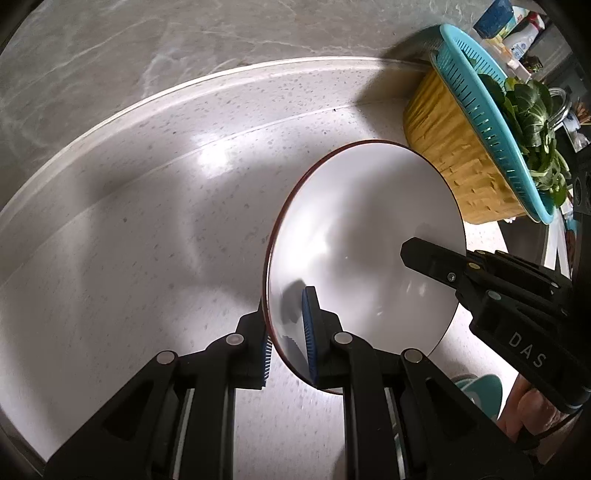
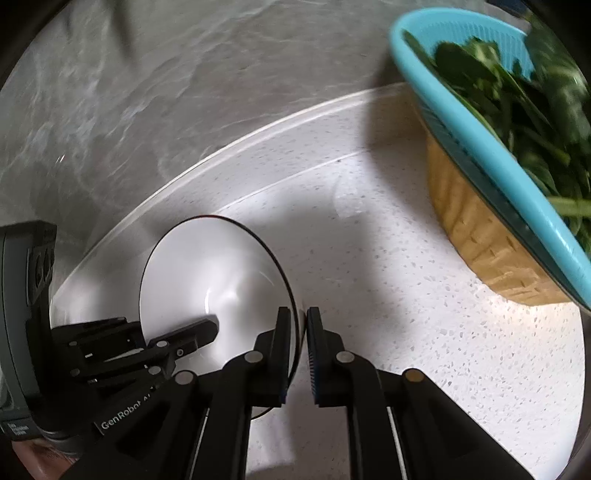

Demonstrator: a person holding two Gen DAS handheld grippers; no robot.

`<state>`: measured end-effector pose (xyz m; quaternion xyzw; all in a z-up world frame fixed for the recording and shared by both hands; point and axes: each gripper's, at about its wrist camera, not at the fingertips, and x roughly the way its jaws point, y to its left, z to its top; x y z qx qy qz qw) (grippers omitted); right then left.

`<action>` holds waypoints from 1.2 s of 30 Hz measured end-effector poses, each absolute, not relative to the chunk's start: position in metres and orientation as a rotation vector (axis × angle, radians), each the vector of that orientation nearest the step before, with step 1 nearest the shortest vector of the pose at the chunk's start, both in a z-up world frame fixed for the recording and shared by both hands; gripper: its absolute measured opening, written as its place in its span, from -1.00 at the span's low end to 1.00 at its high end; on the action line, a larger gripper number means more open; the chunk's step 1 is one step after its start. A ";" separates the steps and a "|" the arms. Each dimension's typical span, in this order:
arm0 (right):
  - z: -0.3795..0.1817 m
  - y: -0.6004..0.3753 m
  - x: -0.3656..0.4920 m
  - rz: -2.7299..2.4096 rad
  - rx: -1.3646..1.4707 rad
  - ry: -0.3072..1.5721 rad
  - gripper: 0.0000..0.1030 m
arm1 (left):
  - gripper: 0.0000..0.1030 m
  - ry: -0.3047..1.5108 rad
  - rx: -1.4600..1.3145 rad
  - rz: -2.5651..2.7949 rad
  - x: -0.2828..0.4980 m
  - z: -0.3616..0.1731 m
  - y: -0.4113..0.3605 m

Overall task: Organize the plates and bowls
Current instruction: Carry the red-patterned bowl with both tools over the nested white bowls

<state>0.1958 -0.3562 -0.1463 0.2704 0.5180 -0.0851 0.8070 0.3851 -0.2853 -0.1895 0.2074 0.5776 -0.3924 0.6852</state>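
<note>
A white bowl [image 1: 365, 236] with a dark red rim is held above the speckled white counter [image 1: 147, 221]. My left gripper [image 1: 288, 332] is shut on the bowl's near rim, one blue pad inside and one outside. My right gripper [image 2: 299, 332] is shut on the opposite rim of the same bowl [image 2: 207, 273]. The right gripper's black finger [image 1: 428, 254] reaches into the bowl in the left wrist view. The left gripper's finger [image 2: 192, 332] shows inside the bowl in the right wrist view.
A teal colander [image 1: 480, 96] of leafy greens [image 1: 532, 122] sits on a yellow woven basket [image 1: 454, 147] at the right, close to the bowl. A grey marble wall [image 1: 184, 44] backs the counter. Bottles [image 1: 517, 33] stand at far right.
</note>
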 end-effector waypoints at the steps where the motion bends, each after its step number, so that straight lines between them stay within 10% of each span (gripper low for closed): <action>1: -0.144 -0.354 0.196 -0.171 0.568 1.116 -0.79 | -0.75 1.300 0.458 -0.875 0.385 -0.188 -0.281; 36: -0.045 -0.156 0.185 0.424 0.171 1.192 -0.79 | -0.73 1.364 0.041 -0.466 0.264 -0.068 0.005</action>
